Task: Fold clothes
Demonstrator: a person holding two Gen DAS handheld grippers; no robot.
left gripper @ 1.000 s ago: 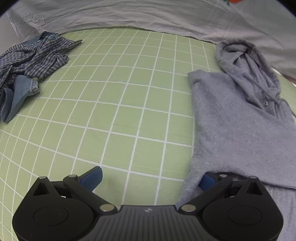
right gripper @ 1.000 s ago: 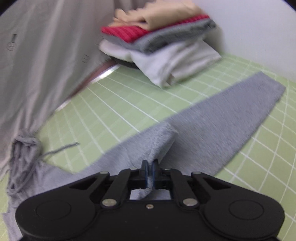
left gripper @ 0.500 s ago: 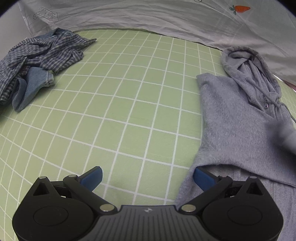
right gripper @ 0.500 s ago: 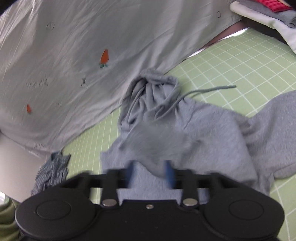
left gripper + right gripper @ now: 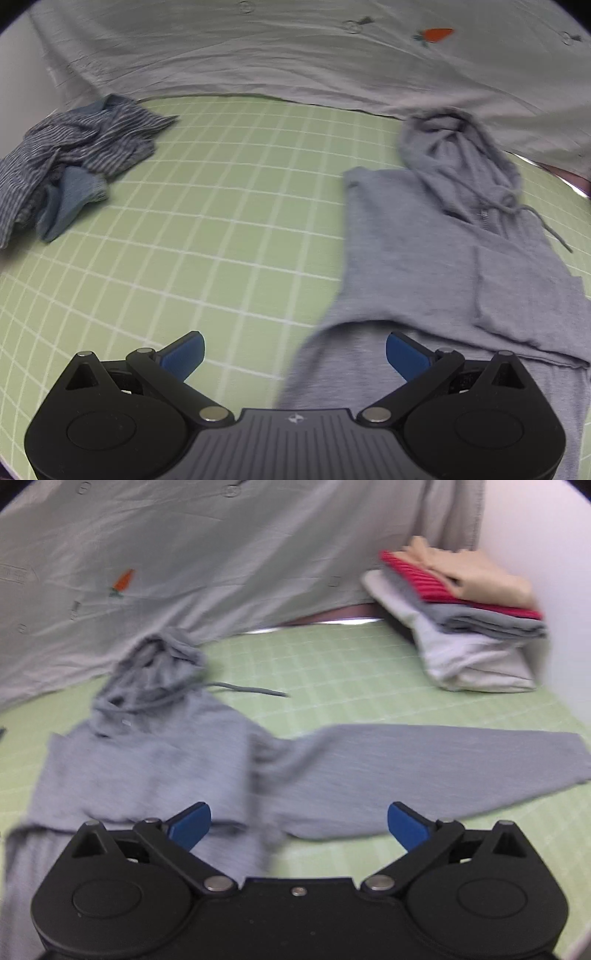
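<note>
Only the left wrist view shows the crumpled blue-striped shirt and denim heap (image 5: 70,162), lying at the far left edge of the pale green grid-lined mat (image 5: 229,229), well apart from the grey zip-up hooded sweatshirt (image 5: 454,266) on the right. Only the right wrist view shows the sweatshirt's long sleeve (image 5: 436,768) stretched flat to the right, and beyond it the stack of folded clothes in white, grey, red and beige (image 5: 465,620) by the white wall. Both views show the grey draped sheet with a small carrot print (image 5: 295,55) along the mat's far edge, the sweatshirt's hood bunched against it.

A wide stretch of bare mat lies between the heap and the sweatshirt; more lies between sleeve and stack.

The left gripper (image 5: 295,350) tilts down over the sweatshirt's near left edge, blue pads spread wide, nothing clamped. The right gripper (image 5: 299,821) hangs over the body and sleeve; its jaws have just been opening and stand wide, cloth beneath but not pinched
</note>
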